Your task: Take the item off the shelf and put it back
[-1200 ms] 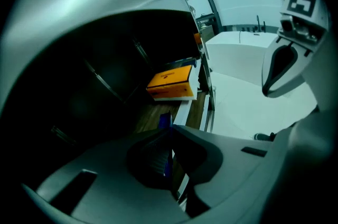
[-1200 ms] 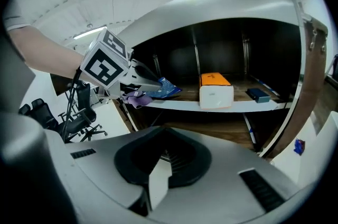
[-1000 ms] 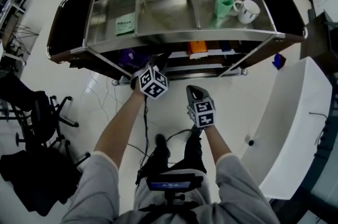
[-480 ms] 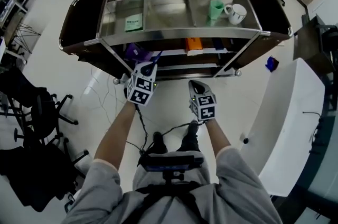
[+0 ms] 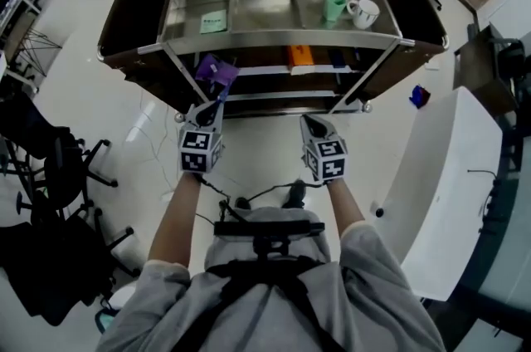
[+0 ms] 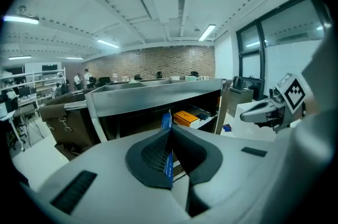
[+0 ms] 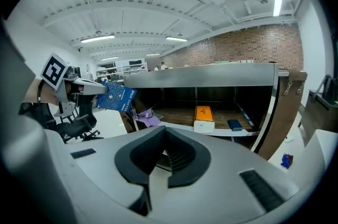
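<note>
My left gripper (image 5: 213,111) is shut on a thin blue printed packet (image 7: 116,97), held out in front of the steel shelf cart (image 5: 282,39). In the left gripper view the packet (image 6: 166,123) shows edge-on, pinched between the pads of that gripper (image 6: 169,132). The right gripper view shows the left gripper (image 7: 87,88) at the left with the packet sticking out toward the cart. My right gripper (image 5: 312,124) hangs level beside it, about a hand's width to the right; its jaws (image 7: 165,130) meet with nothing between them. Both point at the cart's middle shelf.
A purple wrapper (image 7: 148,117), an orange box (image 7: 203,114) and a dark blue thing (image 7: 236,124) lie on the middle shelf. The cart's top holds white mugs (image 5: 363,12), a green cup (image 5: 334,6) and a green booklet (image 5: 213,21). A white table (image 5: 440,193) stands right, office chairs (image 5: 58,176) left.
The cart now sits farther off and higher in the head view. Both grippers have drawn back from it; the left one swung left and straightened with the packet still in it.
</note>
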Tool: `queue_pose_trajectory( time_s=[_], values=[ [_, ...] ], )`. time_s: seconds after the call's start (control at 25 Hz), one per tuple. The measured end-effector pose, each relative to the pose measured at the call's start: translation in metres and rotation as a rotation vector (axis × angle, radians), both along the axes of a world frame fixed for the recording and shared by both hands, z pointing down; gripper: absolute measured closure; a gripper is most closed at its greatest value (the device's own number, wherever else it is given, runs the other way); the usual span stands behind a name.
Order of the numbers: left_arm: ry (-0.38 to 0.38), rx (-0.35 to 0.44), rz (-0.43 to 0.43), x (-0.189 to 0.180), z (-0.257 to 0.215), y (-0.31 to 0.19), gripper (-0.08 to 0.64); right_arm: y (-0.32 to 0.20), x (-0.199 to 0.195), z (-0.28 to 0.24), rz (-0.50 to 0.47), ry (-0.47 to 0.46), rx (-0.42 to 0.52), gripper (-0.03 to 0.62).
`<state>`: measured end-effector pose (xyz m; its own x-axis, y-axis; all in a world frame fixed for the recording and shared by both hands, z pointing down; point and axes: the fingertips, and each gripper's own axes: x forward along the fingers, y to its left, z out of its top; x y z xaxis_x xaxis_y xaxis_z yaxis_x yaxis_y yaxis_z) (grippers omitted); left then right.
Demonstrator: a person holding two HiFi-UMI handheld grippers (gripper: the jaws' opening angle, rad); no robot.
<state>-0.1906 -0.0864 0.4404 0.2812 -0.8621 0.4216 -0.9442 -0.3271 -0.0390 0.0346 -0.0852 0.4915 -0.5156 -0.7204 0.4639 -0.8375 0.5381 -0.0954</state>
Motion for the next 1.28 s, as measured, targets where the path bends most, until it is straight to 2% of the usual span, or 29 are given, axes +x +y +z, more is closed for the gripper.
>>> queue_pose_trajectory(
  time_s=[0.6,1.28],
  values=[
    [0.128,0.017,-0.110,-0.029,0.008,0.061,0.552,0.023,0.016,-0.007,0.020,-0.003,-0.001,0.583],
    [0.110,0.010,-0.116,-0.024,0.014,0.057,0.552,0.019,0.016,-0.001,0.024,-0.004,-0.008,0.583]
  ],
)
